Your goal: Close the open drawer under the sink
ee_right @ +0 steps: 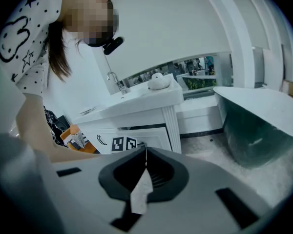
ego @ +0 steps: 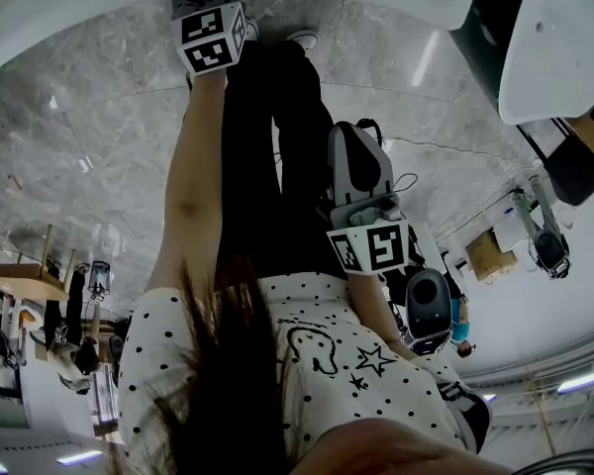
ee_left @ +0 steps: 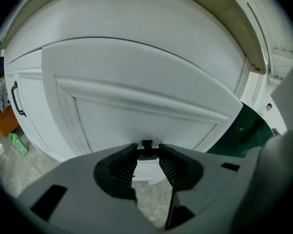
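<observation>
Drawer (ee_left: 136, 106) front dead ahead at twelve o'clock of left claw (ee_left: 147, 152), narrowly parted, empty. Right claw (ee_right: 146, 152) pressed together, idle. Looks stiff, smooth, on slides; best pushed flat mid-panel.

Grey marble floor (ego: 89, 156), white-rimmed dark tub (ee_right: 256, 130), long window (ee_right: 205, 73) beyond.

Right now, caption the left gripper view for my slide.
Open left gripper faces the white drawer front.
</observation>
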The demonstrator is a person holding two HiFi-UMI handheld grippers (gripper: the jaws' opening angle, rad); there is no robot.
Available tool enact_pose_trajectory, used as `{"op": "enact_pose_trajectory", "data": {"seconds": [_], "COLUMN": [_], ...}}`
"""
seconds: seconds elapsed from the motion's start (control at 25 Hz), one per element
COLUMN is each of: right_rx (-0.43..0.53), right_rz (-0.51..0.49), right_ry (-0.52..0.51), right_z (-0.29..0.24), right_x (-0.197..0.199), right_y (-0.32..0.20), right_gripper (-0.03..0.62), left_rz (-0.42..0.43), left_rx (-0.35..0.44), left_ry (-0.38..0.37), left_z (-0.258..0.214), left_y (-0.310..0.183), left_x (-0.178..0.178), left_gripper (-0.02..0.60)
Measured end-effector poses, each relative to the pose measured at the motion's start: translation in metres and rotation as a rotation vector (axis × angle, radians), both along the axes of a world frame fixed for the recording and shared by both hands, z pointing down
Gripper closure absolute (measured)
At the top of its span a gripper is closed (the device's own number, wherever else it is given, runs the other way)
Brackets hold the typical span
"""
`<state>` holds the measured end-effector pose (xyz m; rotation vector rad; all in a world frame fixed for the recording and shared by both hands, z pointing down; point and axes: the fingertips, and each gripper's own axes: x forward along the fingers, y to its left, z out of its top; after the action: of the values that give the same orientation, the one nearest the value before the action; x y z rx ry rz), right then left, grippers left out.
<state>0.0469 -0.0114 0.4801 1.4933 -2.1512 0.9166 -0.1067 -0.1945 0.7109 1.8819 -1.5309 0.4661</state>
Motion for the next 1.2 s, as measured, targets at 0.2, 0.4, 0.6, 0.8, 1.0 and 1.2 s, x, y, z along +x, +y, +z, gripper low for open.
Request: {"op": "enact_pose_trajectory", "data": {"seconds": [0.2,0.4,0.6,0.8,1.0,1.2], "right_rx": [-0.001,-0.005,-0.006,-0.009,-0.009,-0.014], "right_rz": [0.001,0.002,-0.002,-0.003,0.0,-0.003], "right_ry": [-0.001,0.001,-0.001,0.0,0.001,0.0], "right_z": [0.003,0.003,0.003,0.004,0.004,0.008], "right_x": [-0.003,-0.003,-0.005,-0.006,-0.007,-0.009], "right_y": [-0.002,-0.006,-0.007,-0.008,-0.006,-0.004], "right_gripper": [0.58,0.58,0.58,0.58,0.58,0.58], "left_rz": [-0.006,-0.011,-0.016,-0.011,-0.016,-0.018], "left_rx": [-0.002,-0.001,-0.002,0.0,-0.009,-0.001], "left_ry": [0.004,0.007,0.009,0.01,0.018,0.016], "left_z": [0.004,0.002,0.002,0.003,0.007,0.007], "left_y": [-0.005,-0.011,-0.012,-0.021,-0.022,-0.023], "left_x": [-0.001,-0.001,-0.001,0.0,0.002,-0.001], "left_gripper": [0.44,0.44,0.44,0.44,0.44,0.44]}}
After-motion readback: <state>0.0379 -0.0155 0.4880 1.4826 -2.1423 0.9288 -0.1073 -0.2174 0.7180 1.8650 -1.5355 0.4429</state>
